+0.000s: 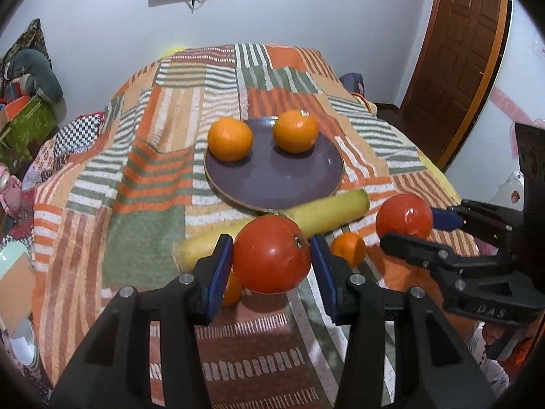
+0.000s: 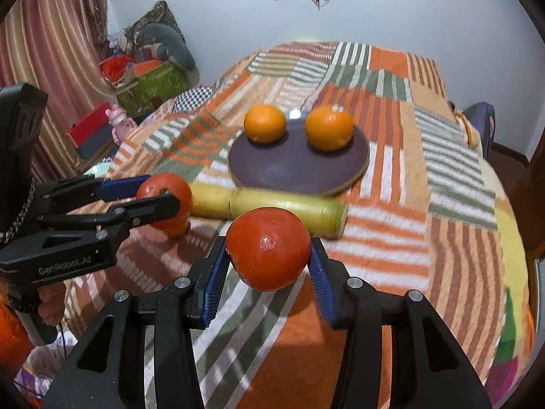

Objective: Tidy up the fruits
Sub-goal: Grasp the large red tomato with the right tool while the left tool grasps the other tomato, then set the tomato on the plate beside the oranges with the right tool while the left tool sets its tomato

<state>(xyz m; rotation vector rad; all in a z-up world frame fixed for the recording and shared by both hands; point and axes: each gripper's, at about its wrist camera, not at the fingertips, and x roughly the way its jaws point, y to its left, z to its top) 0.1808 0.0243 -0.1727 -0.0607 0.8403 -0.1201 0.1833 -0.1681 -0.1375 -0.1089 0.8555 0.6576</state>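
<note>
A dark purple plate (image 1: 282, 180) (image 2: 289, 167) lies on the striped bedspread with two oranges (image 1: 230, 138) (image 1: 295, 131) on it. My left gripper (image 1: 270, 259) is shut on a red tomato (image 1: 271, 254), which also shows in the right wrist view (image 2: 165, 192). My right gripper (image 2: 269, 255) is shut on a second red tomato (image 2: 268, 247), which also shows in the left wrist view (image 1: 404, 216). Both tomatoes are held just above the spread, in front of the plate. Yellow-green gourds (image 1: 327, 213) (image 2: 289, 206) lie between grippers and plate. A small orange (image 1: 348, 248) lies below them.
The striped bedspread (image 1: 153, 177) covers a bed that falls off at both sides. Another small orange (image 1: 232, 289) peeks beside my left finger. A green box (image 2: 153, 85) and clutter stand at the left wall. A wooden door (image 1: 453, 51) is at the right.
</note>
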